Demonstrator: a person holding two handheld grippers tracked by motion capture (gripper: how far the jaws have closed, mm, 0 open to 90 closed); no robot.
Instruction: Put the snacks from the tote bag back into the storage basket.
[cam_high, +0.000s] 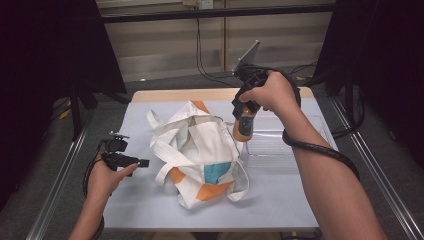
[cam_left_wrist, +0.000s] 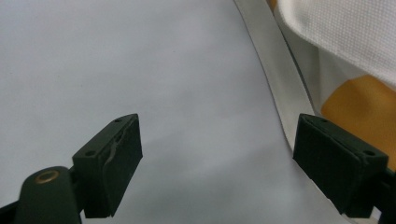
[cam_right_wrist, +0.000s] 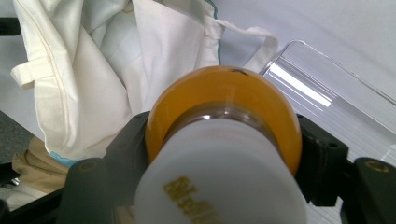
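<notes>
While the right fingers (cam_high: 244, 118) clamp an orange bottle (cam_high: 243, 127) seemingly above the bag's (cam_high: 200, 150) edge, the left fingers (cam_high: 142, 163) gape beside it

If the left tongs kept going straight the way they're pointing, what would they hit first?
Probably the tote bag. The left tongs stand open, aimed across the table cover toward the bag's strap and orange patch, though depth is unclear.

A clear plastic tray (cam_high: 285, 145) lies right of centre on the pale sheet (cam_high: 150, 200) that covers the table (cam_high: 200, 94). Black cables (cam_high: 205, 65) hang down the wall at the top centre. Dark curtains (cam_high: 45, 60) fill the upper left and upper right corners.
</notes>
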